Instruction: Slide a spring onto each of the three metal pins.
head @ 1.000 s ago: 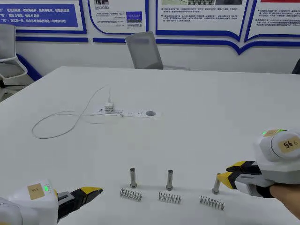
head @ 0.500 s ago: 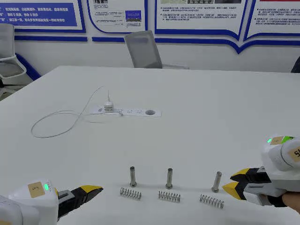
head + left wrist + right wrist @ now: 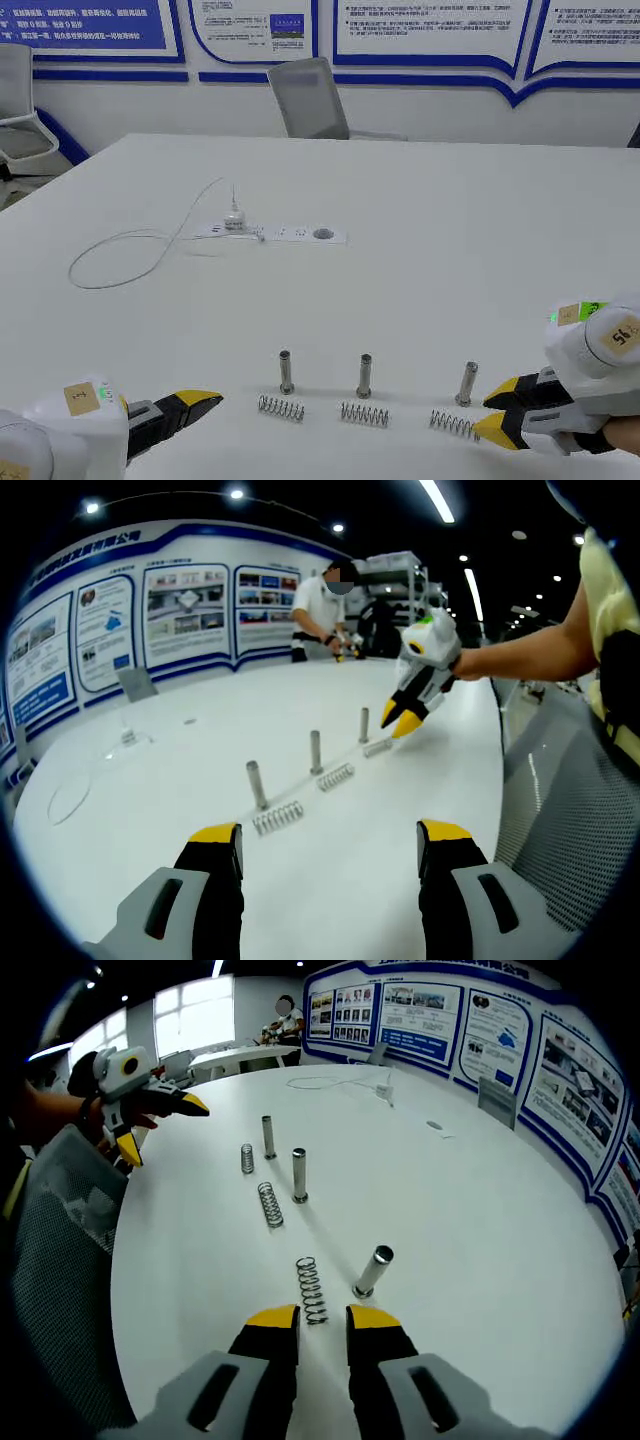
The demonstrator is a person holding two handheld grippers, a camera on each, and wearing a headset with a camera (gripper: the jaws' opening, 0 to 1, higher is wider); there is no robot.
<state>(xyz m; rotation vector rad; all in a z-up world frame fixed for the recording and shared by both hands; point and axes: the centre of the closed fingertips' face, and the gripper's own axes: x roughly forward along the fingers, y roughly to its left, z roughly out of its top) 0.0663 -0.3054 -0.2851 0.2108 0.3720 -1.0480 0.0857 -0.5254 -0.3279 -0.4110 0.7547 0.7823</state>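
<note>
Hovering by rt spring [image 3: 453, 424], right claw [image 3: 495, 409] narrowly apart, left claw [image 3: 330, 832] wide apart, body cut off

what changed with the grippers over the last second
The right gripper drew back from the right pin and dropped to the near end of the right spring, jaws open, nothing gripped. The left gripper stayed put, open; all else unmoved.

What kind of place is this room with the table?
Probably a meeting or demonstration room in an office or laboratory. It has a large white table, an office chair behind it, blue-framed information boards along the wall, and a power strip with a cable on the table.
</note>
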